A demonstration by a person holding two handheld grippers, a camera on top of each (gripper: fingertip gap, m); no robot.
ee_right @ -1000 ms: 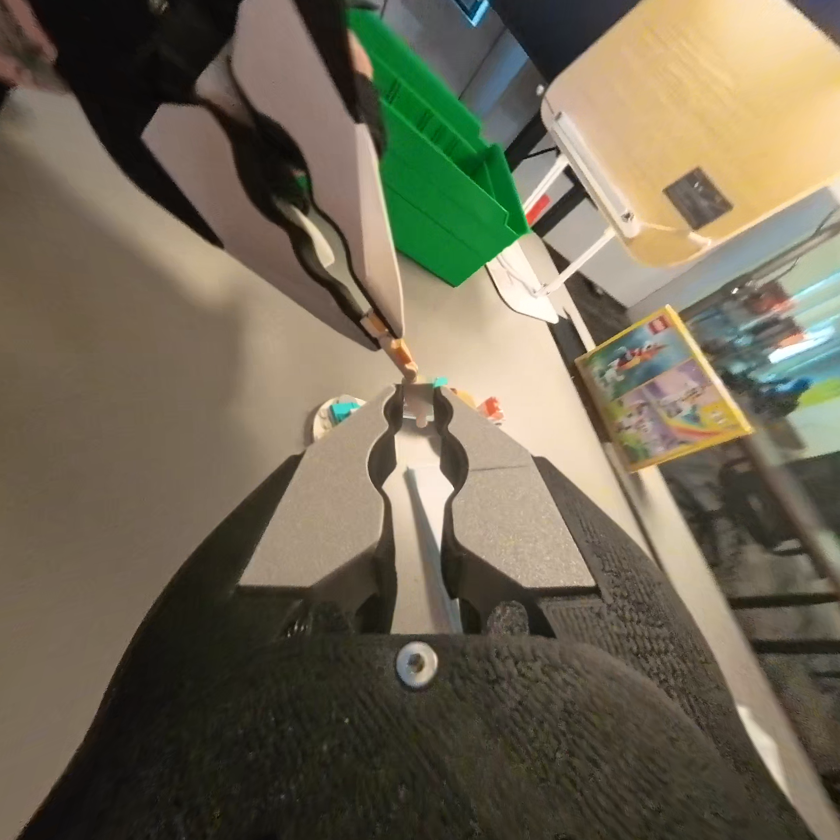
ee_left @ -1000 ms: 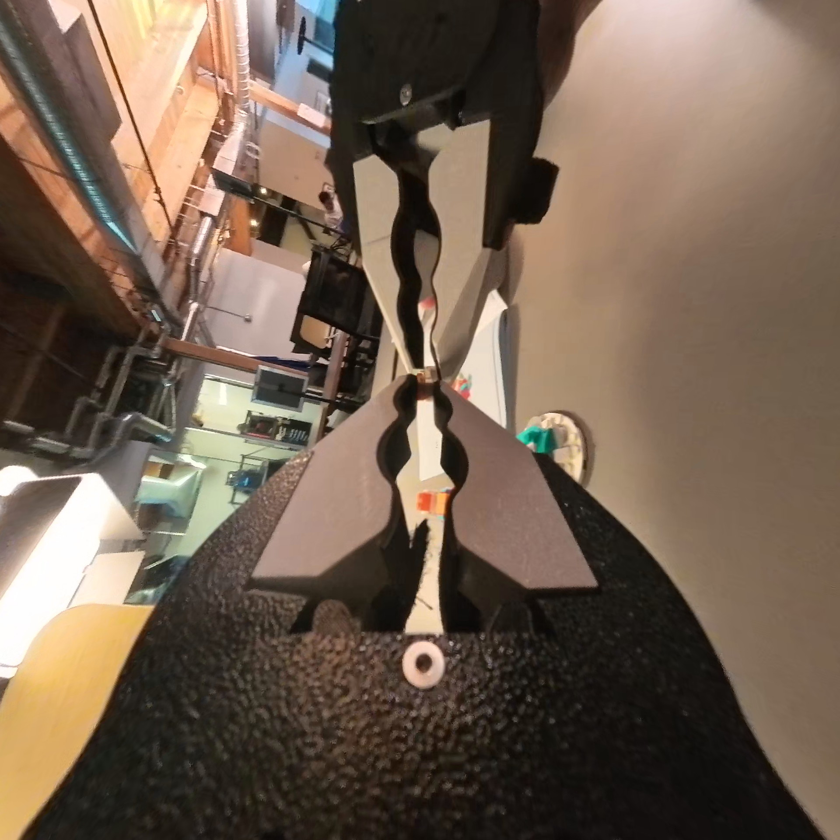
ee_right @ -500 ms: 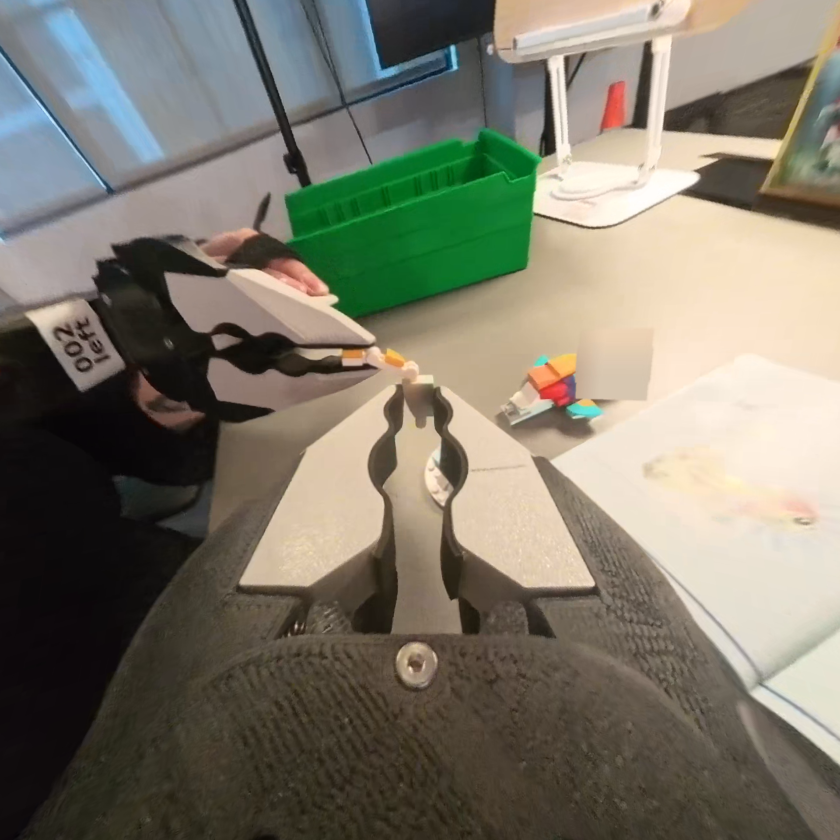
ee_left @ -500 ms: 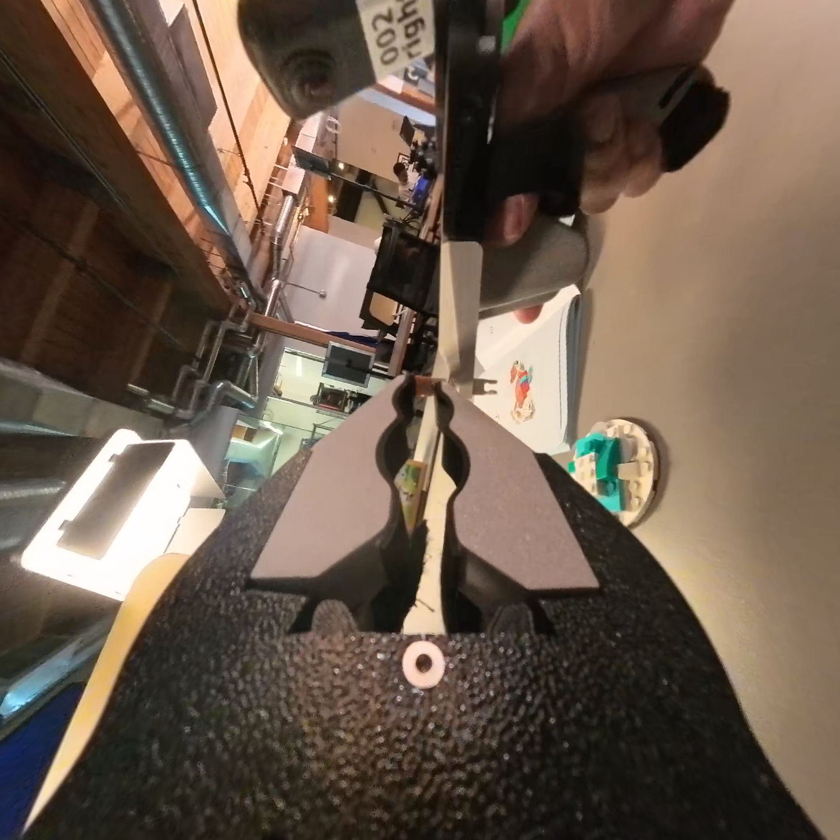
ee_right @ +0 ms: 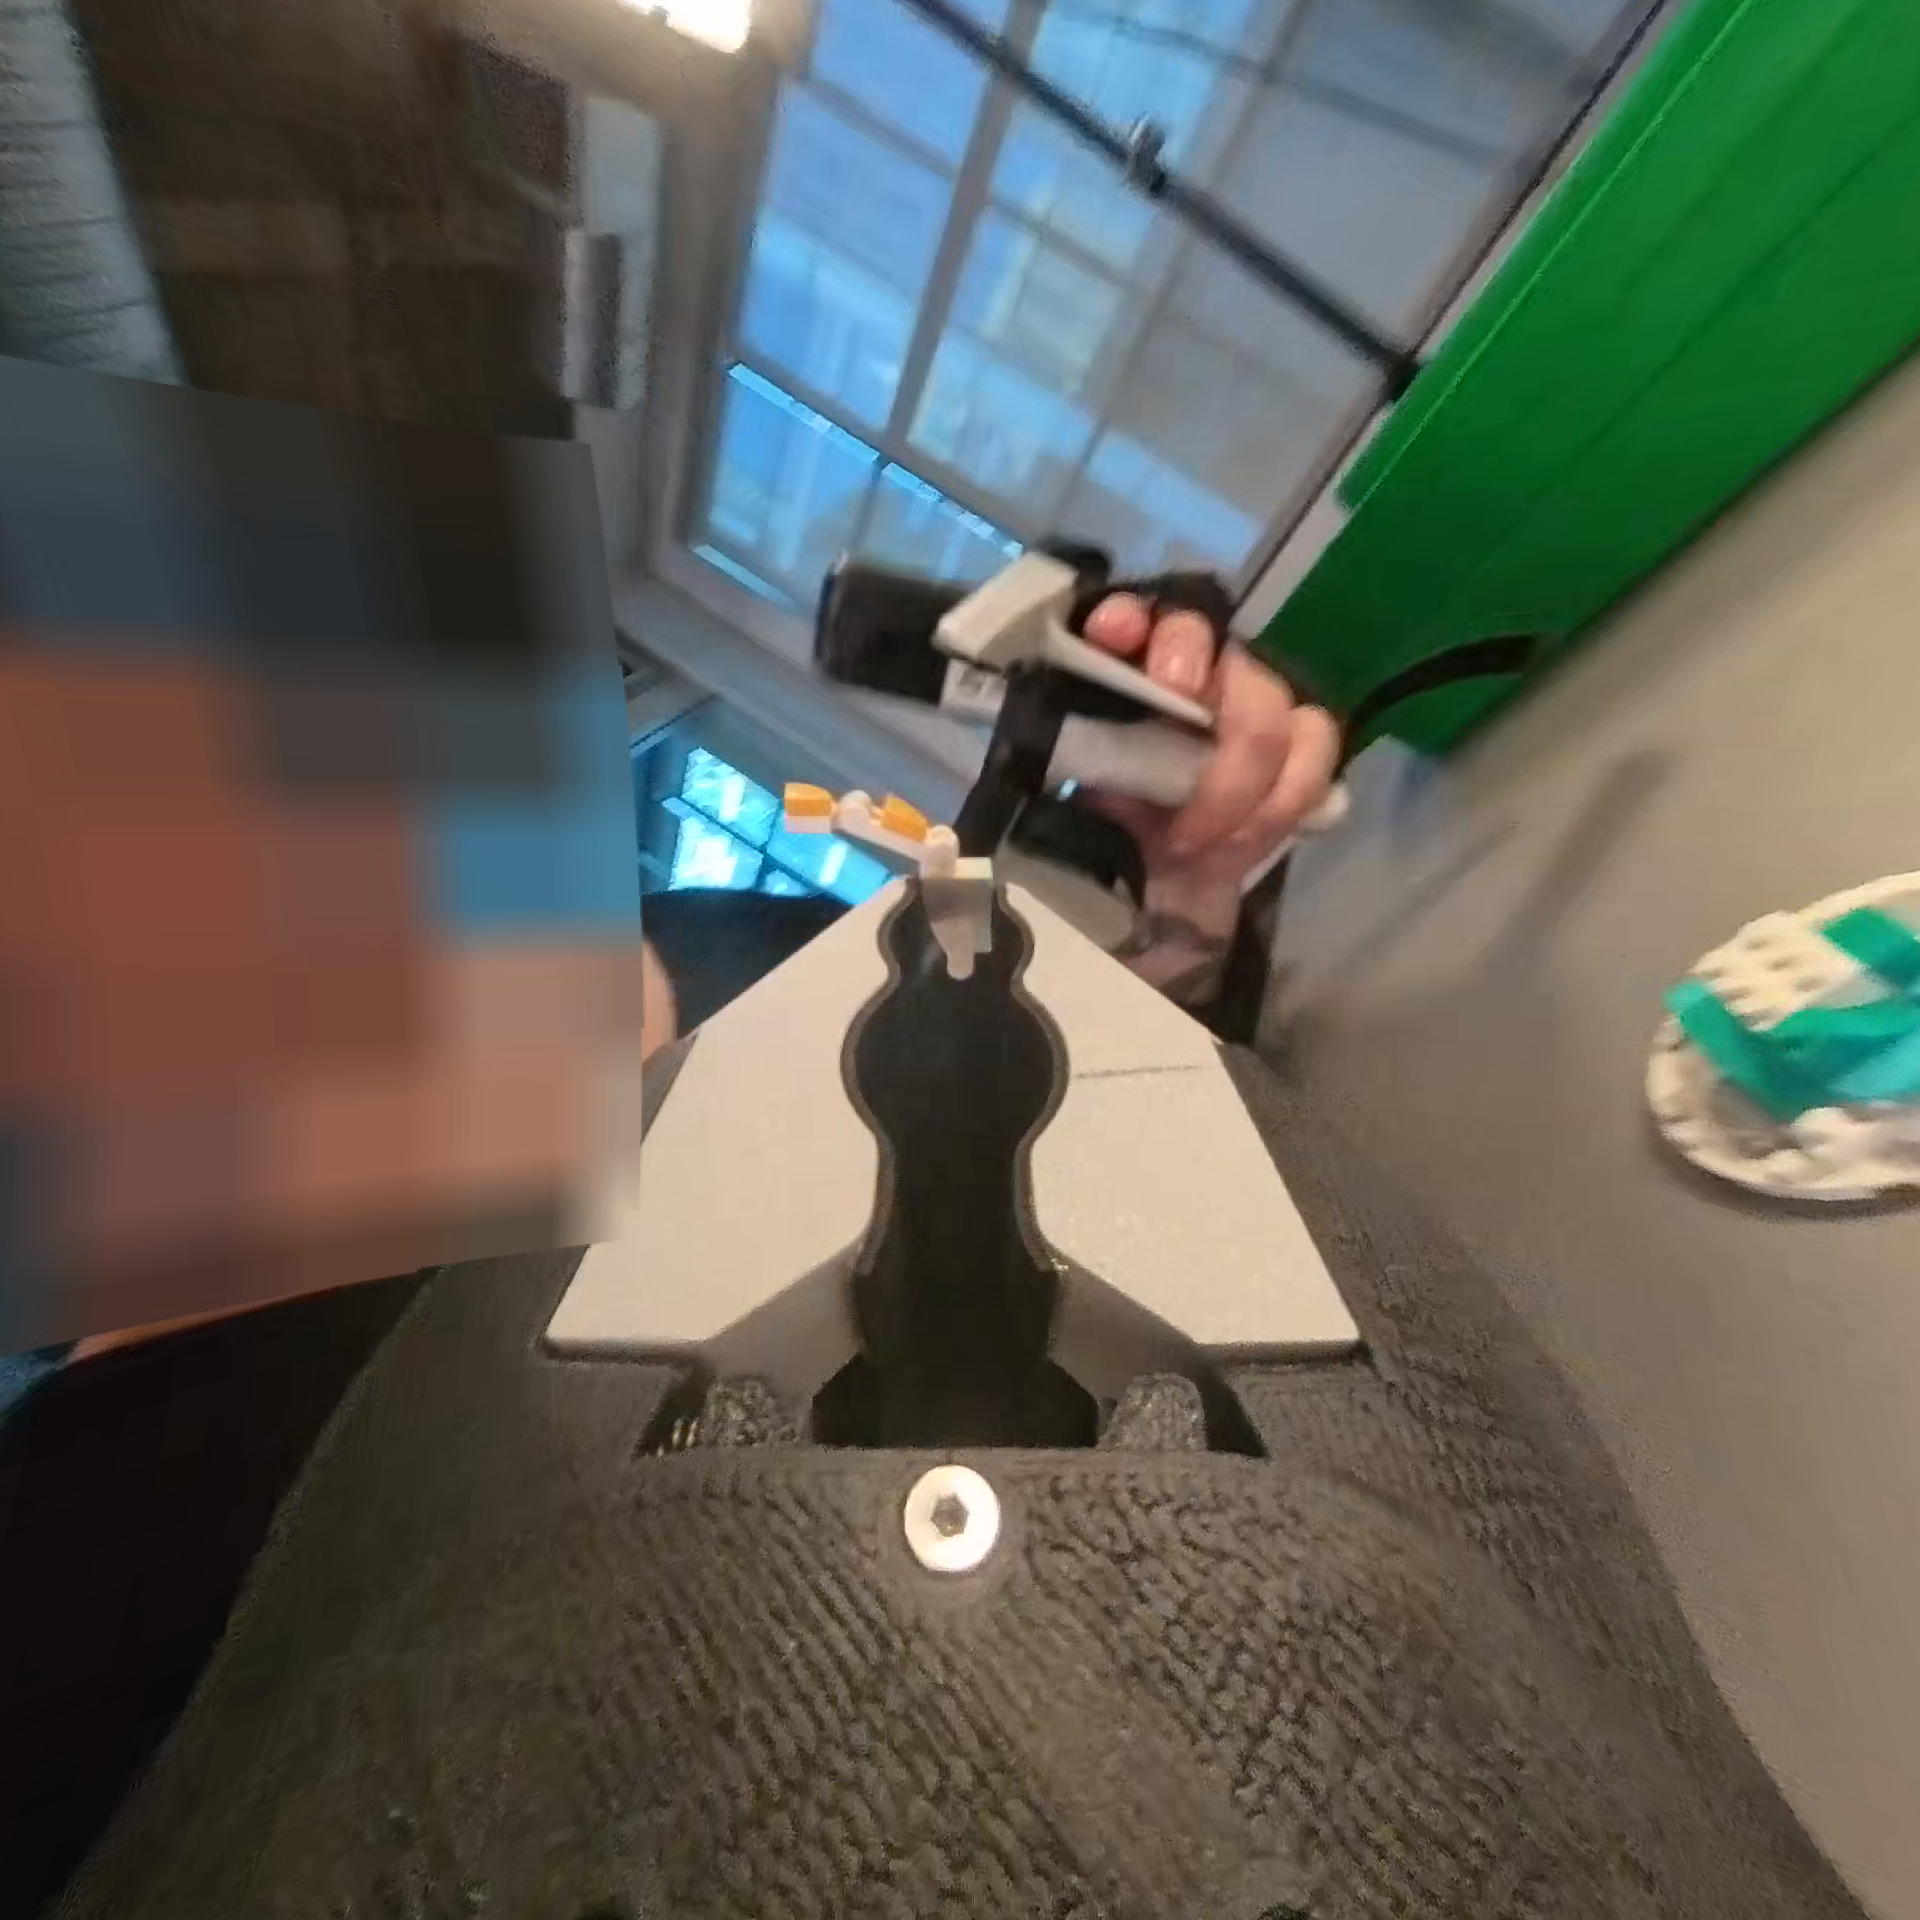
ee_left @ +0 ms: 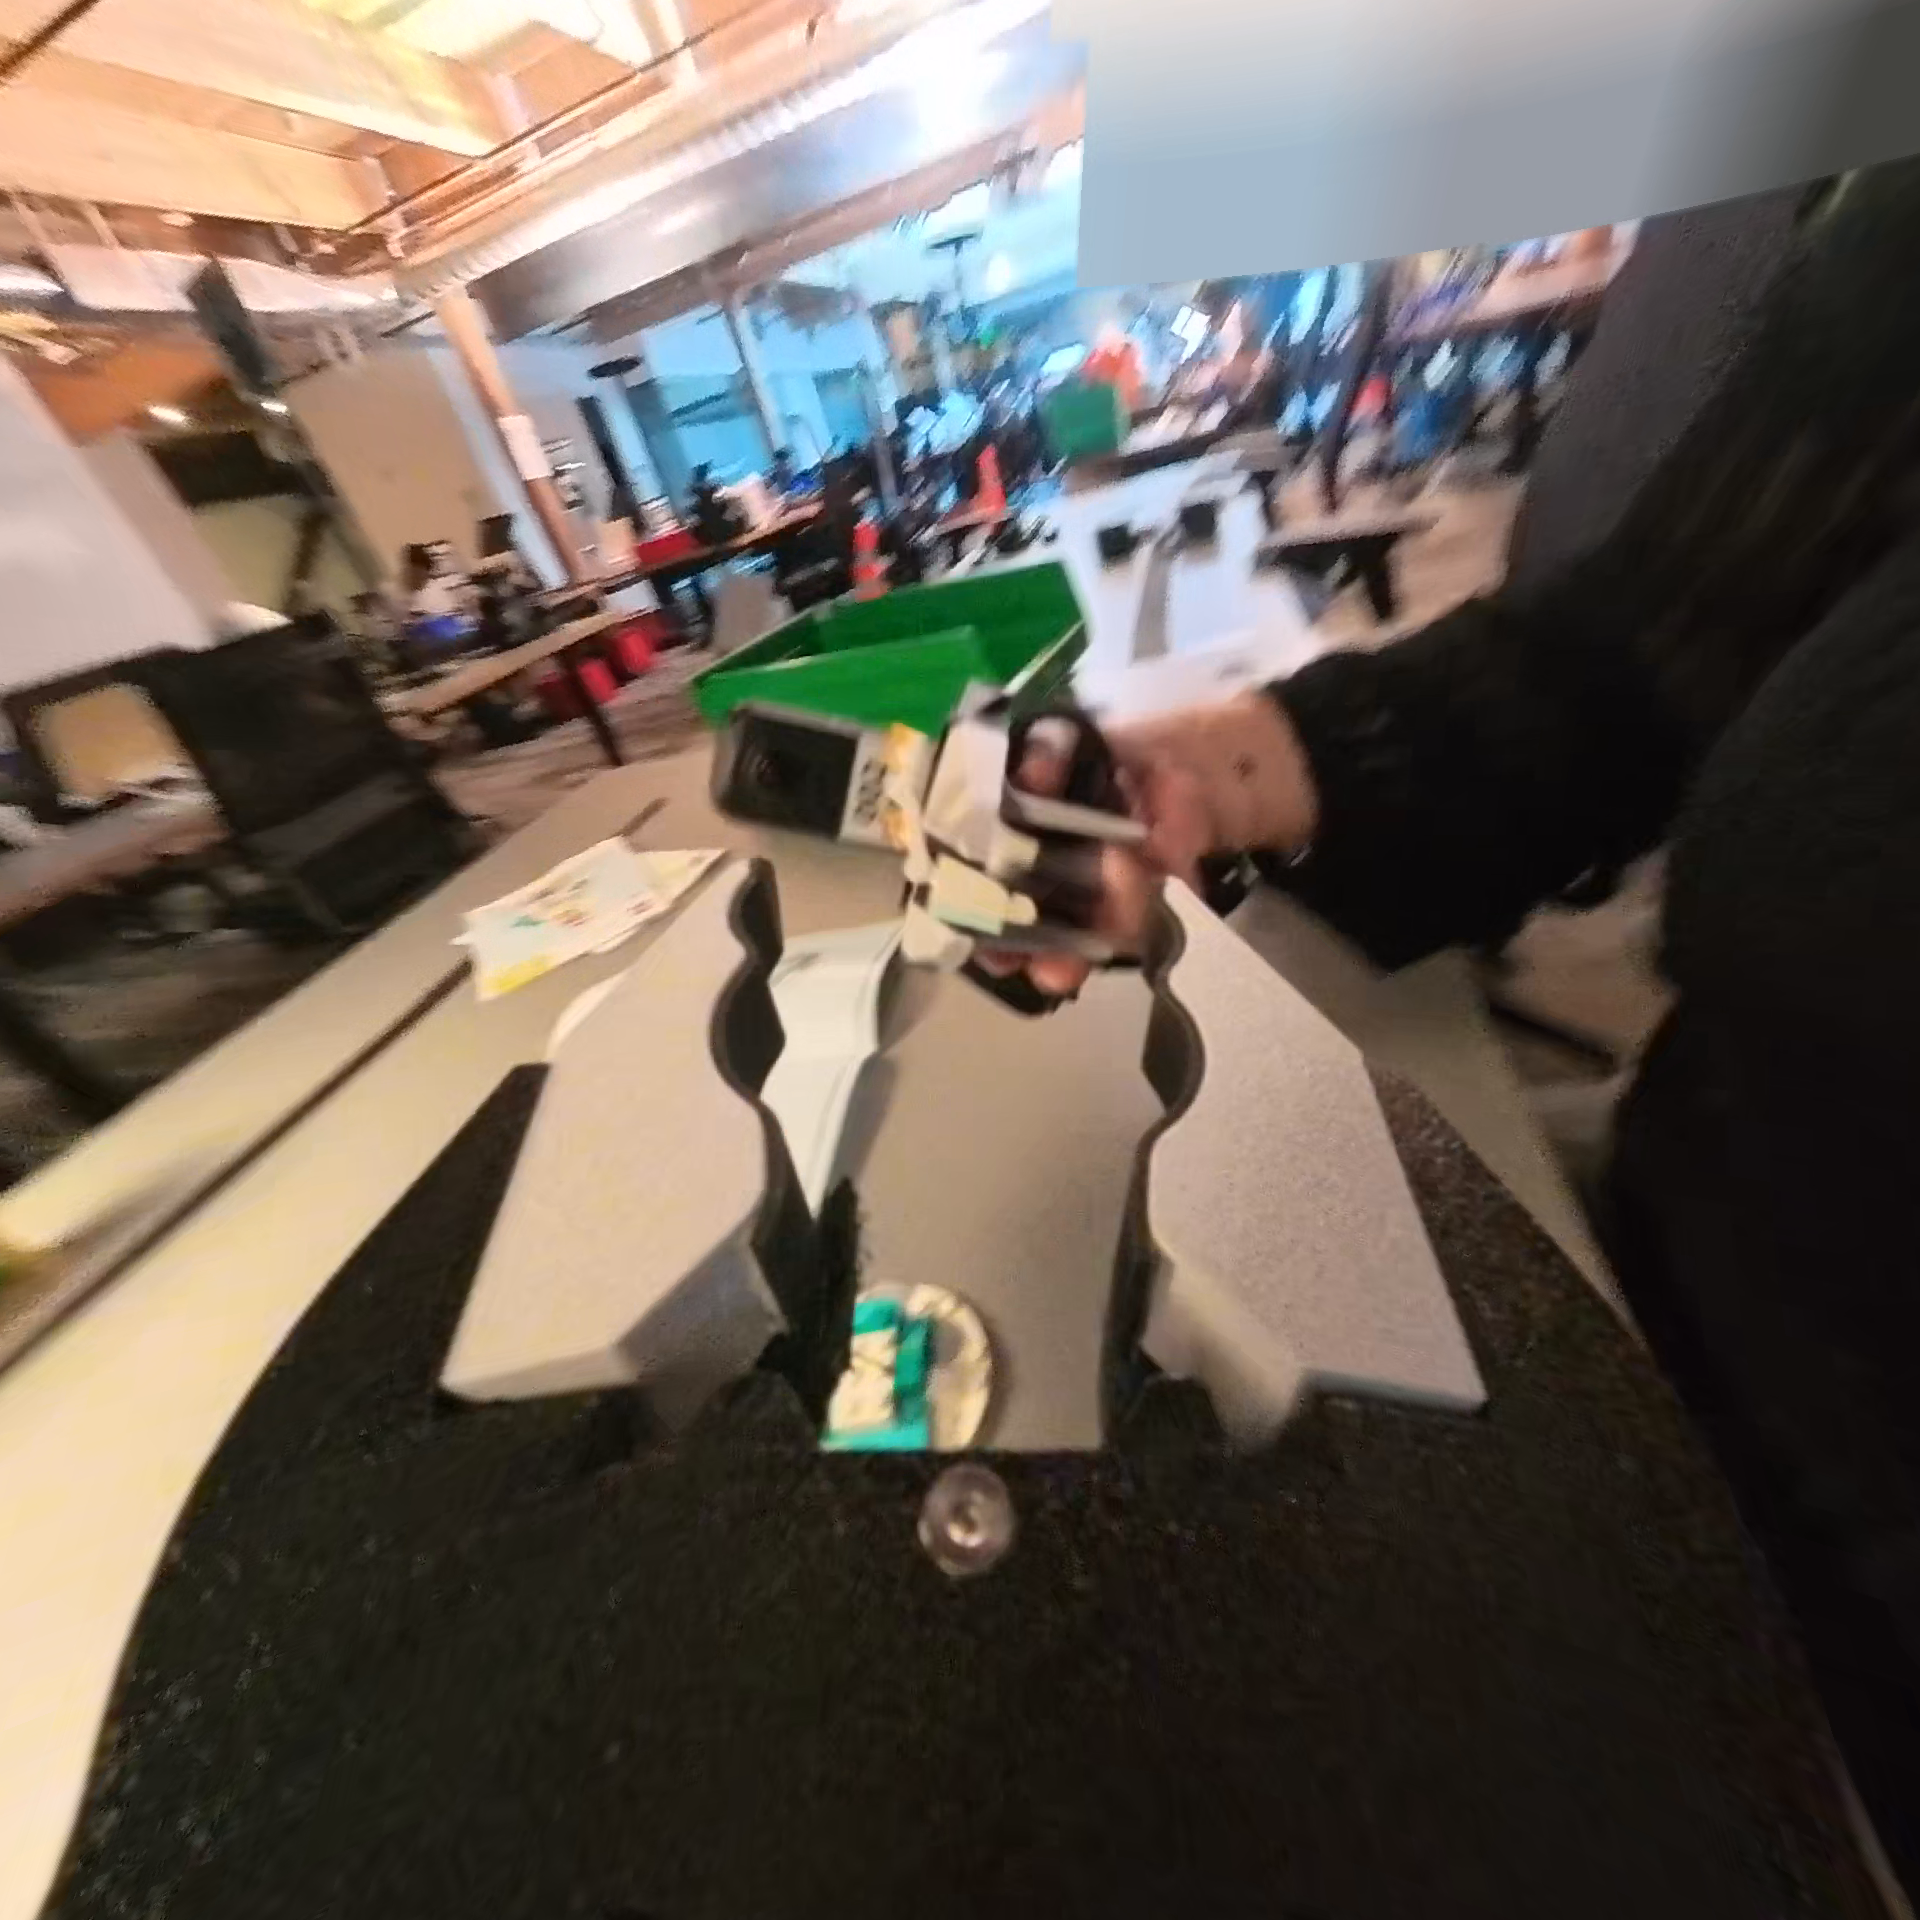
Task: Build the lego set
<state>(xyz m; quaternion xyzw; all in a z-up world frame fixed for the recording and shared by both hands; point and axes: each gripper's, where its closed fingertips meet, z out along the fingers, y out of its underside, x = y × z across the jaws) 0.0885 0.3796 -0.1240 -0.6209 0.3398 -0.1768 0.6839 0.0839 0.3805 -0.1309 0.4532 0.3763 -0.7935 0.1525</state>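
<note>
My right gripper point(ee_right: 951, 894) is shut on a small white Lego assembly point(ee_right: 961, 920) with two orange pieces point(ee_right: 899, 821) sticking out past its tips, held in the air. My left gripper point(ee_left: 956, 914) is wide open and empty above the grey table point(ee_left: 1018, 1226). A round white plate with teal bricks point(ee_left: 909, 1361) lies on the table between the left fingers; it also shows in the right wrist view point(ee_right: 1797, 1049). A hand point(ee_left: 1216, 779) holds the right gripper just ahead of the left one. The left wrist view is blurred.
A green bin point(ee_left: 894, 665) stands at the far side of the table, large at the upper right of the right wrist view point(ee_right: 1662, 364). An open instruction booklet point(ee_left: 582, 914) lies to the left. A dark sleeve point(ee_left: 1766, 935) fills the right side. My two grippers' fingertips are within a few centimetres of each other.
The left gripper has opened and let go of the small assembly, which now stays in the right gripper. Both grippers have swung apart and turned.
</note>
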